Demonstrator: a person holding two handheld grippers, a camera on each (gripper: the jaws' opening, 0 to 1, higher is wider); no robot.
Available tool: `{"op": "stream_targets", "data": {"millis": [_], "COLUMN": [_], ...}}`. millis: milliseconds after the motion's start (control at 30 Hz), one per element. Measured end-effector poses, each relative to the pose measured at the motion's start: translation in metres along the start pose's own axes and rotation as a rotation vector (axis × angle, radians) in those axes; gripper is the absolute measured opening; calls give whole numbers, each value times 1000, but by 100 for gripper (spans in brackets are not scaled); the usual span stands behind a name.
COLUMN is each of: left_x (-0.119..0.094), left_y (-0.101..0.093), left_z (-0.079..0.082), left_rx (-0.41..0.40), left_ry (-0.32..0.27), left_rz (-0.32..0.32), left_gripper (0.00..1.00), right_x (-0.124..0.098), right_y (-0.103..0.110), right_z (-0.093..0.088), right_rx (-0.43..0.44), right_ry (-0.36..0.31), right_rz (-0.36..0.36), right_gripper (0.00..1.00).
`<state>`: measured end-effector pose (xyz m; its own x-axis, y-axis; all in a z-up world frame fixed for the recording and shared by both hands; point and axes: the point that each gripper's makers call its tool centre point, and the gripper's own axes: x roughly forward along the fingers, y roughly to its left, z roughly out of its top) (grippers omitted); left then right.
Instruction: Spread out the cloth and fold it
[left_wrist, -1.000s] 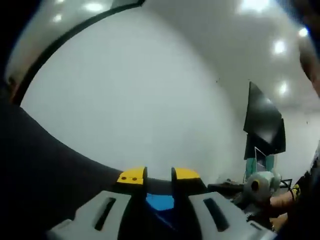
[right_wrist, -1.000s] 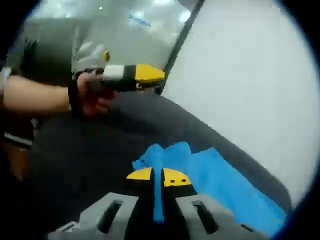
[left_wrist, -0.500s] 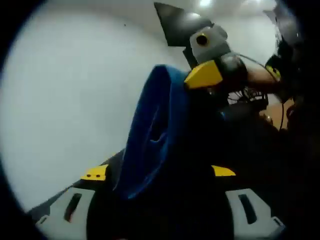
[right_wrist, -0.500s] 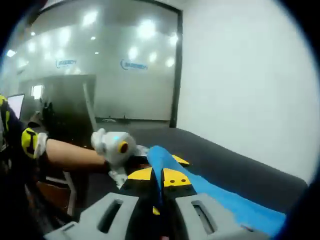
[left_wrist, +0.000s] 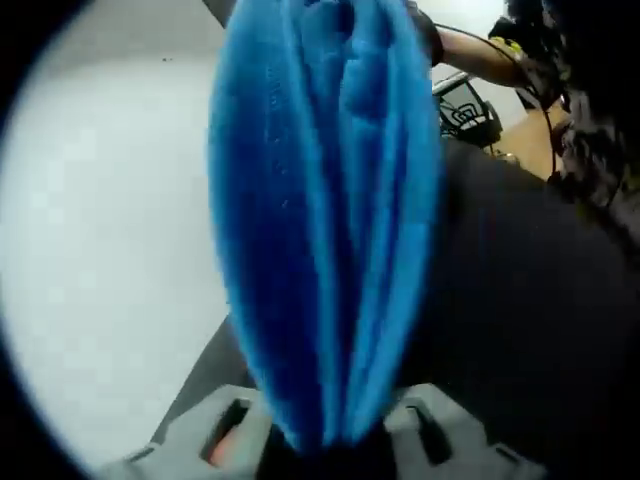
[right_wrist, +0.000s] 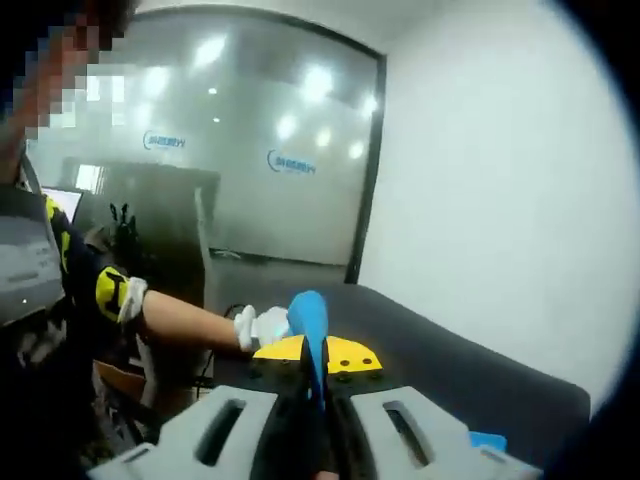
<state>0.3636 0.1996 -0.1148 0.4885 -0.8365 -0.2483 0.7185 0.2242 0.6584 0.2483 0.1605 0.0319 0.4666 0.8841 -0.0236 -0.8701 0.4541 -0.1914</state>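
Both tongs, left (left_wrist: 325, 445) and right (right_wrist: 315, 352), were clenched on the blue cloth (left_wrist: 325, 210), held above the dark counter (right_wrist: 470, 375). Advice: draw them apart evenly, keeping the edge taut.

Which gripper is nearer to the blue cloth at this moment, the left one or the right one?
Neither is nearer: both grip it. The blue cloth bunches up from between the left gripper's jaws, and the right gripper is shut on its edge.

White wall (right_wrist: 500, 200), frosted glass partition (right_wrist: 250, 160) reflecting ceiling lights, dark table (right_wrist: 450, 370).
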Motion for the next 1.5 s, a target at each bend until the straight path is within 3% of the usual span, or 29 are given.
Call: {"op": "stream_targets", "data": {"millis": [133, 200, 233, 333, 433, 500, 567, 633, 700, 767, 867, 933, 1000, 1033, 1100, 1167, 1233, 1267, 1333, 1400, 1433, 1500], "left_x": [-32, -54, -64, -97, -127, -144, -158, -171, -175, -171, -149, -133, -117, -111, -102, -99, -99, -96, -92, -82, -75, -67], "left_y": [46, 71, 80, 95, 101, 98, 88, 65, 48, 46, 59, 74, 101, 117, 154, 191, 199, 190, 157, 102, 66, 10], "left_z": [39, 65, 78, 112, 141, 165, 184, 213, 225, 223, 195, 182, 174, 175, 185, 195, 192, 185, 157, 121, 95, 48], "left_rx": [-34, -107, -144, -200, -200, -196, -184, -176, -231, -273, -374, -429, -406, -350, -278, -132, 6, 56, 124, 126, 120, 48], "left_ry": [12, 8, 7, 62, 149, 173, 205, 190, 200, 217, 304, 326, 354, 358, 351, 328, 335, 337, 387, 396, 397, 444], "left_rz": [30, 47, 34, -19, -59, -79, -127, -228, -306, -343, -339, -315, -229, -181, -30, 145, 237, 246, 225, 174, 140, 99], "left_gripper": [4, 4, 4, 4, 4, 4, 4, 4, 4, 4, 4, 4, 4, 4, 4, 4, 4, 4, 4, 4, 4, 4], "right_x": [-22, -29, -33, -40, -44, -45, -47, -51, -52, -48, -39, -33, -27, -24, -24, -29, -34, -36, -39, -46, -52, -58], "right_y": [-13, -23, -30, -40, -53, -57, -56, -53, -53, -61, -86, -104, -132, -144, -173, -181, -175, -170, -147, -119, -105, -68], "right_z": [31, 53, 70, 96, 117, 129, 140, 155, 163, 159, 136, 119, 112, 116, 145, 165, 159, 152, 105, 42, 9, -53], "right_rx": [-11, -35, -46, -59, -52, -38, -45, -54, -37, -12, 37, 51, 31, -10, -142, -176, -149, -144, -174, -236, -276, -254], "right_ry": [-38, -63, -90, -121, -140, -163, -187, -232, -264, -263, -225, -191, -155, -156, -196, -276, -292, -293, -217, -123, -73, -17], "right_rz": [11, 4, 1, 2, -6, 0, 15, 44, 70, 76, 47, 23, -32, -52, -99, -113, -87, -78, -47, -48, -58, -37], "right_gripper": [3, 3, 3, 3, 3, 3, 3, 3, 3, 3, 3, 3, 3, 2, 2, 3, 3, 3, 3, 3, 3, 3]}}
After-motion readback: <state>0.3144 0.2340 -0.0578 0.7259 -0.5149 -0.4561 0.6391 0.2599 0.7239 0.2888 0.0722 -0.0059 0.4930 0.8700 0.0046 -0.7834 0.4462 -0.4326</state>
